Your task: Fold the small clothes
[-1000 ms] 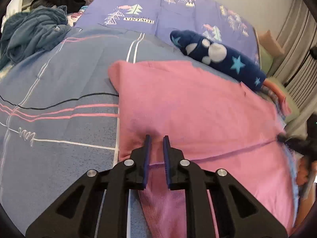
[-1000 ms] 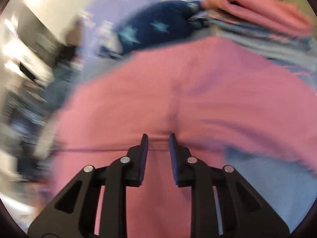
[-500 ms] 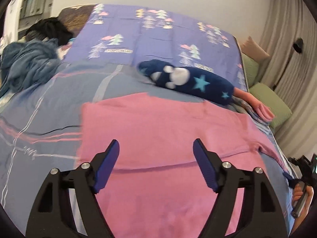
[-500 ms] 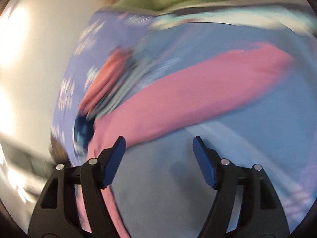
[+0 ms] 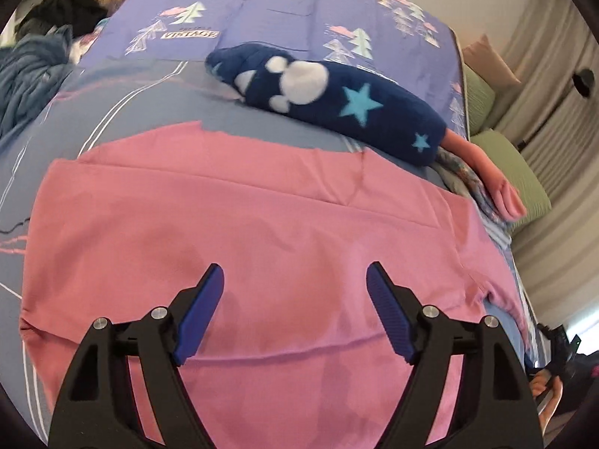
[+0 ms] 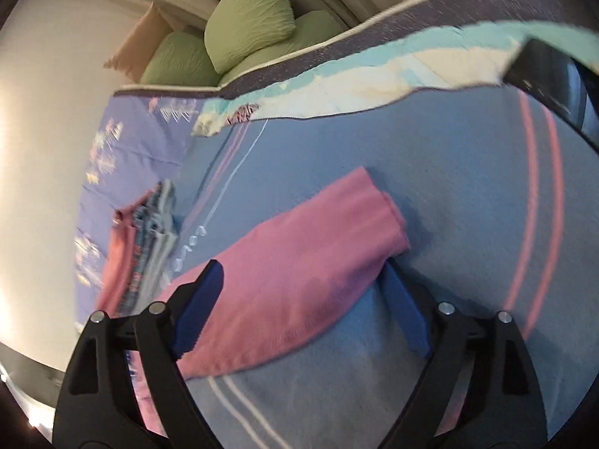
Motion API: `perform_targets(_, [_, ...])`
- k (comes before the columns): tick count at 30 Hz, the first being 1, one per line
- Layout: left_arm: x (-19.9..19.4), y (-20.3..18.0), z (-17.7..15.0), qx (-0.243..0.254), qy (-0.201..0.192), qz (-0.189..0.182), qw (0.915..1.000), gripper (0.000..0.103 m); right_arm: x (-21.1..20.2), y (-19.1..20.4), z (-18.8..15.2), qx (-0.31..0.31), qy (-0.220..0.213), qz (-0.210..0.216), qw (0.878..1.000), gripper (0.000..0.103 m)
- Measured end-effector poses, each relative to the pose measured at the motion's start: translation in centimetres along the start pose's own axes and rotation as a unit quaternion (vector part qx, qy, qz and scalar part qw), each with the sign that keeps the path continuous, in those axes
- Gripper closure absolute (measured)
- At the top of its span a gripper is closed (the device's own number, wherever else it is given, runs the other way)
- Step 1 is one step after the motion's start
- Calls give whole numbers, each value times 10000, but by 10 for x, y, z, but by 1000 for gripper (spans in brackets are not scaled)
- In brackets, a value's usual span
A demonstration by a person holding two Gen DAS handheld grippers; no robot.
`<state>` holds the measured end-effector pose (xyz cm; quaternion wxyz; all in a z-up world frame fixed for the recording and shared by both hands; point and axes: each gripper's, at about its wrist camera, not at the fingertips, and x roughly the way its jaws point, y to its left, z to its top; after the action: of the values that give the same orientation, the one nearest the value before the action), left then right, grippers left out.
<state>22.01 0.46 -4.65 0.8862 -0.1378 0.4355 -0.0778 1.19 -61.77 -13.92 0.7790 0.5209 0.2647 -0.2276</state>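
A pink top (image 5: 262,232) lies spread flat on the blue bedspread (image 5: 123,112), with a fold line across its near part. Above it my left gripper (image 5: 295,288) stands open, nothing between its blue pads. In the right wrist view the top's pink sleeve (image 6: 299,262) stretches out over the blue bedspread (image 6: 468,205). My right gripper (image 6: 303,288) hangs over that sleeve with its jaws opening; the sleeve lies between the fingers but the pads do not press on it.
A folded navy fleece with stars (image 5: 329,101) lies beyond the top, beside a small stack of folded clothes (image 5: 483,183). Blue garments (image 5: 26,78) are heaped at the far left. Green pillows (image 6: 247,26) sit past the bed's edge. A dark device (image 6: 554,89) rests at upper right.
Both grippers let go of the pink top and opened wide. The left one drew back over the top. The right one swung away and rolled round to the outstretched sleeve.
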Motion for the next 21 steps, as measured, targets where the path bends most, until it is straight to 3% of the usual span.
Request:
perform_targets(2, [1,9,0,-51,-59,137,9999,24,11,11,5,-108,40,163,9998,31])
perform_targets(4, [4,16,3,-84,-60,199,9997,24,16,7,9,3,247,363,9990,89])
perform_targets(5, [4,20,4,-119,-73,230,9996,24,18,7,10,132,379,453,9982,95])
perform_targets(8, [2,30,11,-196,-174,249,9993,24,7,24,8,259,319,769,9962,95])
perform_targets(11, [0,37,18,-204,-307,202,9991,24,-14,70,-2,-313,96,981,9946,95])
perform_targets(14, [-3,45,18,-264,-421,7,9988,24,-31,142,-27,-1092,105,1469,9830,95])
perform_targets(17, [-7,53,11,-262,-485,-242,9982,24,-37,215,-68,-1750,268,1980,9641,95])
perform_targets(21, [-10,67,4,-331,-424,-691,9962,24,-23,302,-150,-2455,854,2651,9285,95])
